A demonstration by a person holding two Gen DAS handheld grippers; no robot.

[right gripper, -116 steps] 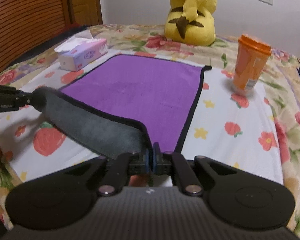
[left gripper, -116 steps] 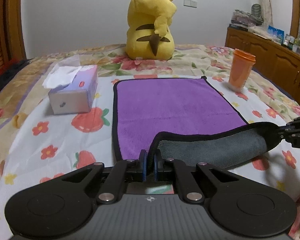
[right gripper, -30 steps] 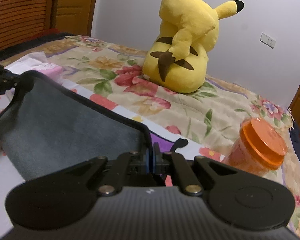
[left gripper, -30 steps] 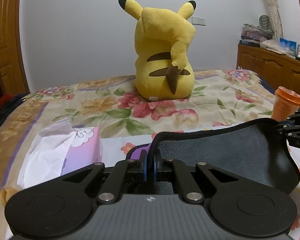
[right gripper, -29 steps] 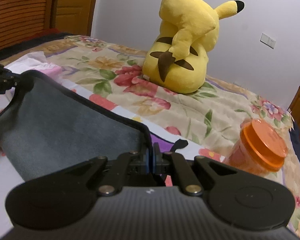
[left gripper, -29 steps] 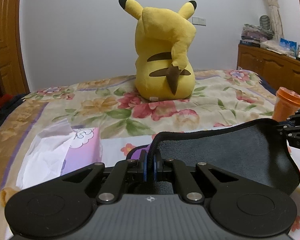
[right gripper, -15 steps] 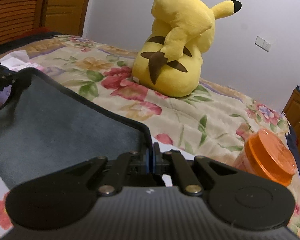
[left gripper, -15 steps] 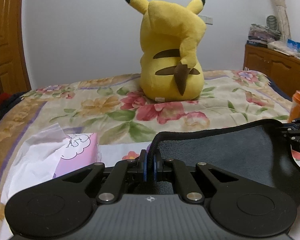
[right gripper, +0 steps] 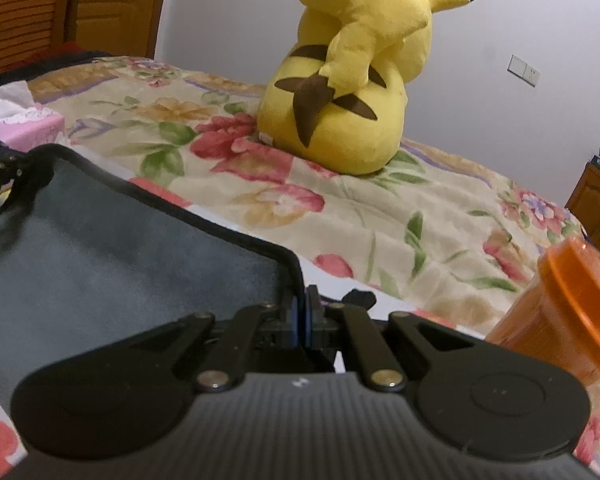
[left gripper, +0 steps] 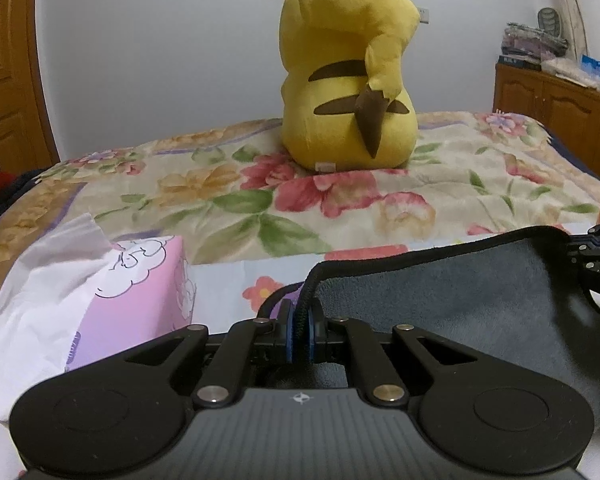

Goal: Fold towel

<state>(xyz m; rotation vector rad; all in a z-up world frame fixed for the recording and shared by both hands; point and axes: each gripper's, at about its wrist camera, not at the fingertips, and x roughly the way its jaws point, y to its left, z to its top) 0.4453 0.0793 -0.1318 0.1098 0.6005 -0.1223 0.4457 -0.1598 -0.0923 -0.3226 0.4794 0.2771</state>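
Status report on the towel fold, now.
Left gripper and right gripper both shut on towel corners. Orange cup close beside right gripper.

Grey towel [left gripper: 452, 300], yellow plush [left gripper: 348, 80], orange cup [right gripper: 560, 312], floral bedspread [left gripper: 228, 196].

Right tongs [right gripper: 301, 314] pinch the towel [right gripper: 120, 248] corner.

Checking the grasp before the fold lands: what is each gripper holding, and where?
Both hold the towel by its black-trimmed edge: the left gripper pinches one corner, the right gripper the other.
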